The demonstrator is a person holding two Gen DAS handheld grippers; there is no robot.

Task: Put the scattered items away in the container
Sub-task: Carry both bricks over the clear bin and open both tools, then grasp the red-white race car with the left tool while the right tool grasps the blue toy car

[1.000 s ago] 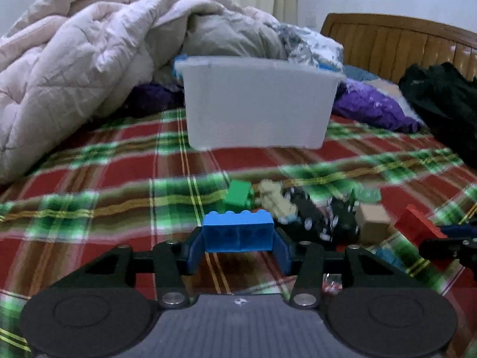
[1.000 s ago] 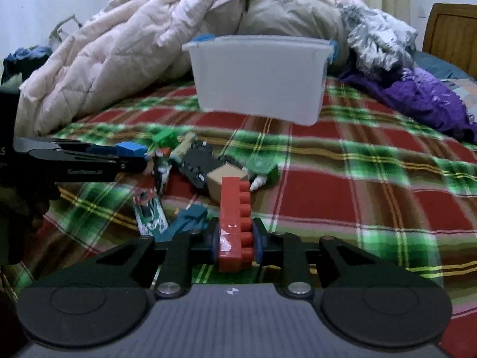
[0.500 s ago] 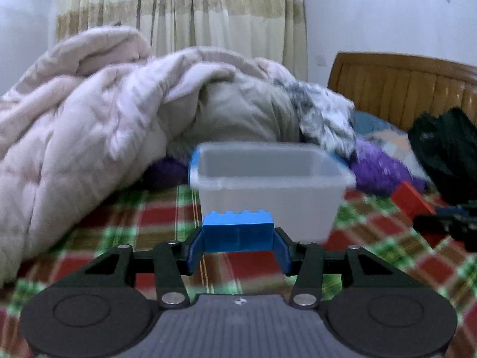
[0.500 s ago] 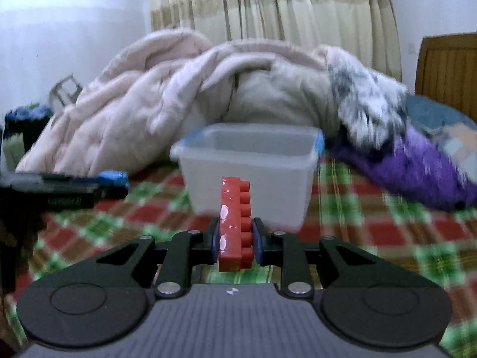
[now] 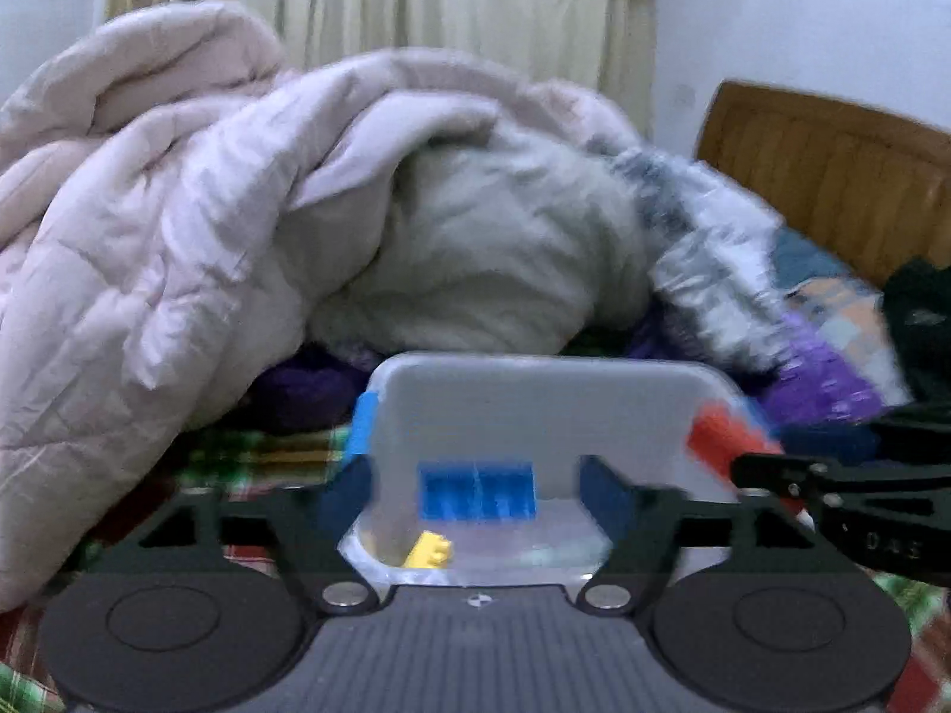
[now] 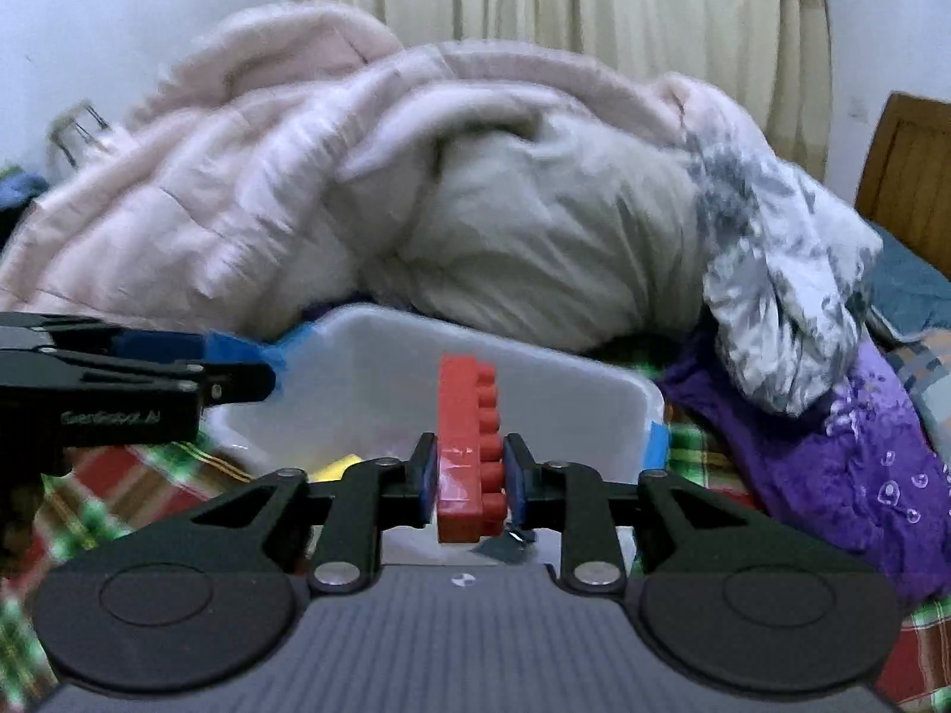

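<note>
over the clear bin (image 5: 535, 392): left gripper (image 5: 475, 493) spread wide, blue brick (image 5: 477, 491) loose between; right gripper (image 6: 465, 478) clamped on red brick (image 6: 466, 445).

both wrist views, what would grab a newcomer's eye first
The bright blue plastic building brick hangs loose over the translucent plastic storage bin, between the open fingers of the left hand-held gripper. The right hand-held gripper clamps a red studded plastic brick upright at the bin's near edge.
</note>
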